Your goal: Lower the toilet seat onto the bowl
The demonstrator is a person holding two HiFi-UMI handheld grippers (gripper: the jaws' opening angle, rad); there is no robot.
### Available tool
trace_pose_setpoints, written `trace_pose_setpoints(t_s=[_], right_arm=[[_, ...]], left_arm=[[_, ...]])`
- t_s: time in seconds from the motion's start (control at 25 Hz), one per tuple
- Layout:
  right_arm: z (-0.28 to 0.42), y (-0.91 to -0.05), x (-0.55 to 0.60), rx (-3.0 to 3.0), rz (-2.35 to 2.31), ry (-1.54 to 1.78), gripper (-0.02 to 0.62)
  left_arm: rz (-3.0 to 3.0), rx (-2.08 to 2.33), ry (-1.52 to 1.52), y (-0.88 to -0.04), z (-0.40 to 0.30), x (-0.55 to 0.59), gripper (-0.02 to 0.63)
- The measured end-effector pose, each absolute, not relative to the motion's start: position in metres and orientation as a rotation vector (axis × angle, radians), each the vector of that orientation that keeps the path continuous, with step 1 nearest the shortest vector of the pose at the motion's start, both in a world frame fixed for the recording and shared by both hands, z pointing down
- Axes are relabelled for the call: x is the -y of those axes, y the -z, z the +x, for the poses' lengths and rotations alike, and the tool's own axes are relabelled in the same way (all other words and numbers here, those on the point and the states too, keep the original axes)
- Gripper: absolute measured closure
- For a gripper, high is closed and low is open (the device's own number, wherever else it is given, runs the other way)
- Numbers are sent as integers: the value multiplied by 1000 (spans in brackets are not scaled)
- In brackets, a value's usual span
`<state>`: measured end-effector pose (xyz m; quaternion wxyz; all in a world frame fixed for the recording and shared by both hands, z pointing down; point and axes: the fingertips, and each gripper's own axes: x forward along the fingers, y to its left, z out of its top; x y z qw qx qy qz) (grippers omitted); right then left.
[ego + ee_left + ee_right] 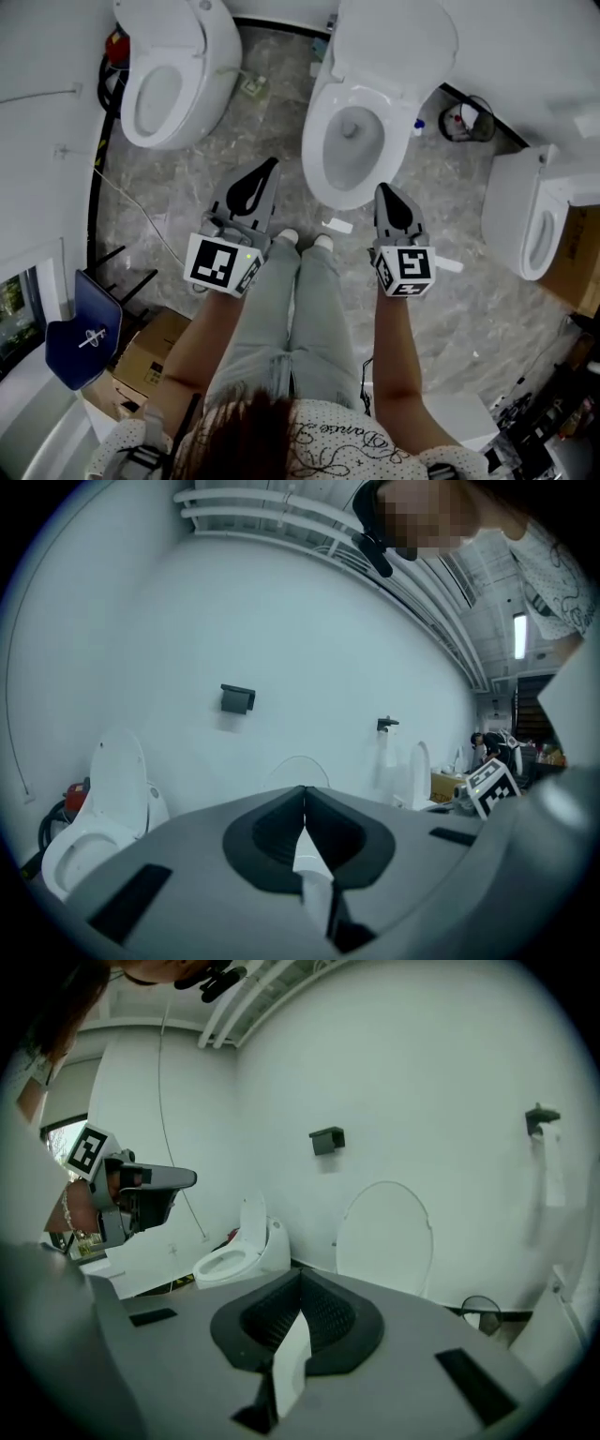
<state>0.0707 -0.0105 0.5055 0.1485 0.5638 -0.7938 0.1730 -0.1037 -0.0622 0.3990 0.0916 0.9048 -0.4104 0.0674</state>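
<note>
Head view: person's hair [251,433] filling 6 o'clock edge, legs [292,300] standing before middle toilet. Left gripper [268,172] and right gripper [385,194] pointing toward 12 o'clock, either side of bowl [349,141]. Toilet seat [398,45] standing raised at 12 o'clock, behind bowl.

Left gripper view: fingers pressing together, holding nothing; raised seat peeking just above tips at 12 o'clock; second toilet [94,819] sitting at 9 o'clock.

Right gripper view: fingers likewise meeting, empty; seat leaning on wall at 1 o'clock.
</note>
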Motion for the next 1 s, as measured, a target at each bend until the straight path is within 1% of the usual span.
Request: trace_pose_setpoints(t_s=[0.08, 0.28, 0.48, 1.0], right_arm=[[75, -474, 11, 2293, 1652, -449, 583], [78, -403, 12, 2411, 1707, -472, 584], [81, -335, 7, 2456, 1764, -362, 584], [87, -234, -17, 2542, 1855, -181, 584]], left_arm=[[2703, 1222, -185, -381, -101, 64, 601], [2740, 1194, -174, -348, -93, 63, 601], [2777, 1153, -155, -312, -83, 50, 601], [2859, 1124, -66, -244, -63, 22, 601]])
